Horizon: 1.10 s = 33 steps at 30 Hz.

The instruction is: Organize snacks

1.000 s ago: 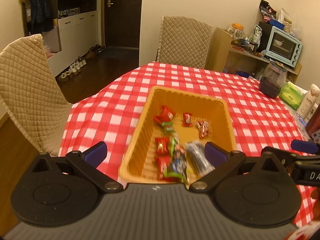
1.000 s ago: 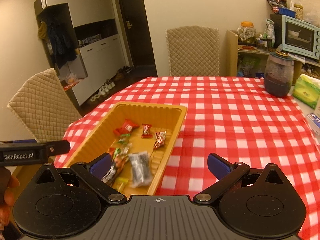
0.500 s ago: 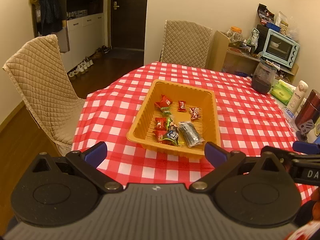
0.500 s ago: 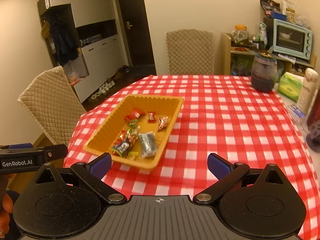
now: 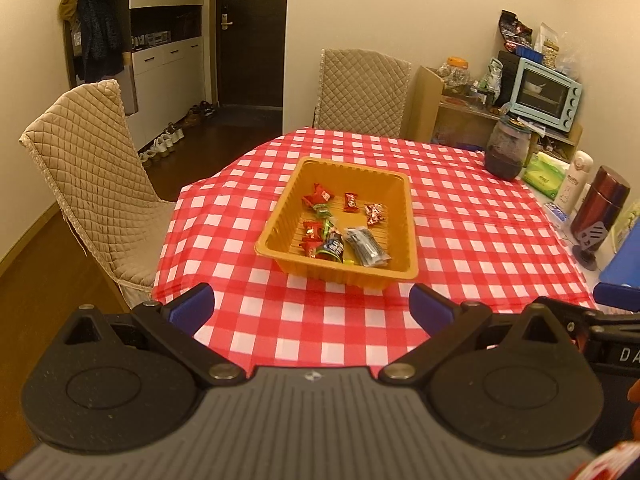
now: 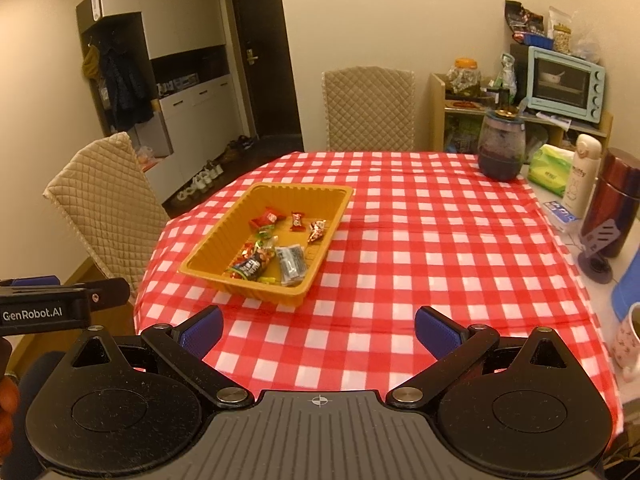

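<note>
A table under a red-and-white checked cloth (image 5: 460, 248) fills both views. On its left half sits a rectangular orange plastic tray (image 5: 404, 216) holding wrapped snacks: red candy packets (image 5: 318, 196), a dark crinkled packet (image 5: 366, 246) and a blue-labelled one (image 5: 334, 246). The left gripper (image 5: 310, 306) and right gripper (image 6: 318, 326) hover near the table's front edge, well apart from the tray, jaws spread wide and empty.

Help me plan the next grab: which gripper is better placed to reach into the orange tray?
Left, though narrowly. The left gripper points almost straight at the orange tray; from the right gripper the tray sits off to its left. Both are open, empty and back from it.
</note>
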Motion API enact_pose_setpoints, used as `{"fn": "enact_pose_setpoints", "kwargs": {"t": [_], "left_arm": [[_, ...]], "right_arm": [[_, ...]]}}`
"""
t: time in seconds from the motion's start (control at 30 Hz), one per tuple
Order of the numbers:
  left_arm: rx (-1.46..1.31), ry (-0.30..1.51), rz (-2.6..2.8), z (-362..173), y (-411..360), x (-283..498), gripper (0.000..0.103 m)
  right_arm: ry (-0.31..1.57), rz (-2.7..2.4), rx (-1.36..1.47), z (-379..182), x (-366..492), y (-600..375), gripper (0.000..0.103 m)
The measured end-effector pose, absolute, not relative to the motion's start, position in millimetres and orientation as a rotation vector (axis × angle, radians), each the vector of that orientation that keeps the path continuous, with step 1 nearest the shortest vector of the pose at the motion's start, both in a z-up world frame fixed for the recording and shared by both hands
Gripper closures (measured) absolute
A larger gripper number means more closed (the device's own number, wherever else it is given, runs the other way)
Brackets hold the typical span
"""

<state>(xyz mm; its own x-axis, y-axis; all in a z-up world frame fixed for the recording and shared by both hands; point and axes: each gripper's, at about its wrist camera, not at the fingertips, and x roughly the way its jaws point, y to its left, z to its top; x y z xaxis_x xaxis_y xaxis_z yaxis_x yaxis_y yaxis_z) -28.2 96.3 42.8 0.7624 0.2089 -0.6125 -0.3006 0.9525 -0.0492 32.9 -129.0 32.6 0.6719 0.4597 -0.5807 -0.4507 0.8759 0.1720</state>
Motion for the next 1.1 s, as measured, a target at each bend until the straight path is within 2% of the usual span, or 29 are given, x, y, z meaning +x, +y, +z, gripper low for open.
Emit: {"fn": "enact_pose_setpoints", "kwargs": {"t": [0.37, 1.1], "left_arm": [[-0.112, 0.646, 0.26, 44.7, 80.8, -58.2, 0.0], [-0.128, 0.654, 0.234, 39.9, 75.9, -59.5, 0.0]], "right_arm": [[0.654, 0.495, -0.011, 35.7, -1.9, -141.6, 0.002], [0.655, 0.465, 0.015, 33.4, 2.7, -148.9, 0.002]]}}
